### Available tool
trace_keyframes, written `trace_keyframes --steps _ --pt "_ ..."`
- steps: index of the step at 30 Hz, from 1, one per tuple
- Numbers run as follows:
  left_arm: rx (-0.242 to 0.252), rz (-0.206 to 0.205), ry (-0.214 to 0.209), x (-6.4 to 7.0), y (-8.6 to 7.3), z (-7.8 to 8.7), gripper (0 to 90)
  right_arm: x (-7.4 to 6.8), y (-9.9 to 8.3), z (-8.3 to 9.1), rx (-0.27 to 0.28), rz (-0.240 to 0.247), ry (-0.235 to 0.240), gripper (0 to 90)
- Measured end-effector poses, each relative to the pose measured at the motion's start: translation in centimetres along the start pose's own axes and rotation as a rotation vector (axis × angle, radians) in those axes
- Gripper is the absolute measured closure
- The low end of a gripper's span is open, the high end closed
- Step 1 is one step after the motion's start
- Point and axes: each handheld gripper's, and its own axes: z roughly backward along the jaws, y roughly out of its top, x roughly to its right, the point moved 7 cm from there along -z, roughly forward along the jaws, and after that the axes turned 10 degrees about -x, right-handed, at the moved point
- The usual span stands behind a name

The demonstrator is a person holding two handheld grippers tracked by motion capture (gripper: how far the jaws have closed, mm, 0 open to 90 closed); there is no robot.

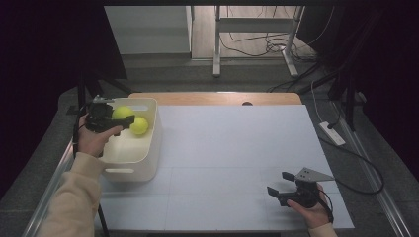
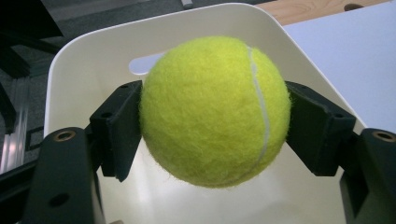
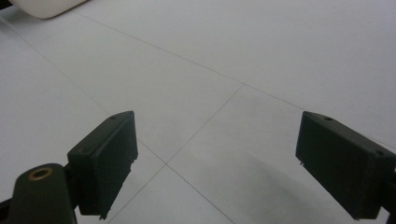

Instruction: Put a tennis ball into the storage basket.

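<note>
The left tool (image 1: 129, 120) is squeezing a yellow tennis ball (image 2: 215, 112). In the left gripper view the ball sits right between the two black jaws, and each jaw presses on one side so the ball cannot drop. In the high view this ball (image 1: 122, 113) is at the left of the frame, held over the white bin (image 1: 149, 148). A second yellow ball (image 1: 140, 126) is just beside it, lower and a bit to the right, and it seems to lie inside the bin. The held ball is up off the bin floor, so I think it is either about to be let go or on its way out; I cannot tell which.

The right tool (image 1: 279, 183) is at the lower right of the high view, resting low over the white tabletop (image 1: 237, 143). Its jaws are spread wide with nothing between them. It looks like it is just waiting out of the way, well apart from the bin.
</note>
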Motion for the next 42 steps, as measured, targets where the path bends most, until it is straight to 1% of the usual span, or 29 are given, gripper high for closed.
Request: trace_keyframes --steps 3,5,6,8,10,11,12,19,20,23,26,29,30,31,34,42 --pt "0.015 0.001 -0.008 0.0 0.1 0.1 23.4 0.0 0.0 0.0 0.0 0.0 0.0 12.6" --pt "0.041 0.011 -0.007 0.0 0.3 0.5 21.8 0.0 0.0 0.0 0.0 0.0 0.0 12.6" --pt "0.045 0.013 -0.012 0.1 0.3 0.6 20.5 0.0 0.0 0.0 0.0 0.0 0.0 12.6" --pt "0.053 0.008 -0.019 0.3 0.4 0.9 18.9 0.0 0.0 0.0 0.0 0.0 0.0 12.6" --pt "0.064 0.002 -0.037 0.6 0.4 1.1 17.8 0.0 0.0 0.0 0.0 0.0 0.0 12.6" --pt "0.075 -0.004 -0.052 0.9 0.4 1.3 17.5 0.0 0.0 0.0 0.0 0.0 0.0 12.6" --pt "0.075 -0.004 -0.052 0.9 0.4 1.3 17.2 0.0 0.0 0.0 0.0 0.0 0.0 12.6" --pt "0.128 -0.039 -0.134 2.6 0.2 2.2 16.6 0.1 0.0 0.0 0.003 -0.005 0.003 12.6" --pt "0.137 -0.05 -0.149 2.9 0.1 2.4 16.5 0.1 0.0 0.0 0.003 -0.005 0.002 12.6" --pt "0.159 -0.078 -0.174 3.8 -0.1 2.9 16.5 0.2 0.0 0.0 0.005 -0.01 0.003 12.6" --pt "0.176 -0.098 -0.205 4.6 -0.5 3.3 16.6 0.3 0.0 0.0 0.005 -0.01 0.003 12.6" --pt "0.191 -0.115 -0.229 5.4 -0.9 3.5 16.6 0.2 0.0 -0.1 0.003 -0.009 0.005 12.6" --pt "0.191 -0.115 -0.229 5.4 -0.9 3.5 16.6 0.2 0.0 -0.1 0.003 -0.009 0.005 12.6" --pt "0.197 -0.117 -0.244 5.7 -1.0 3.6 16.6 0.3 0.0 -0.1 0.004 -0.008 0.005 12.6" --pt "0.203 -0.123 -0.267 6.2 -1.3 3.6 16.6 0.3 0.0 0.0 0.005 -0.008 0.004 12.6" --pt "0.222 -0.152 -0.299 7.5 -1.8 4.0 16.7 0.3 0.0 -0.1 0.004 -0.01 0.004 12.7"
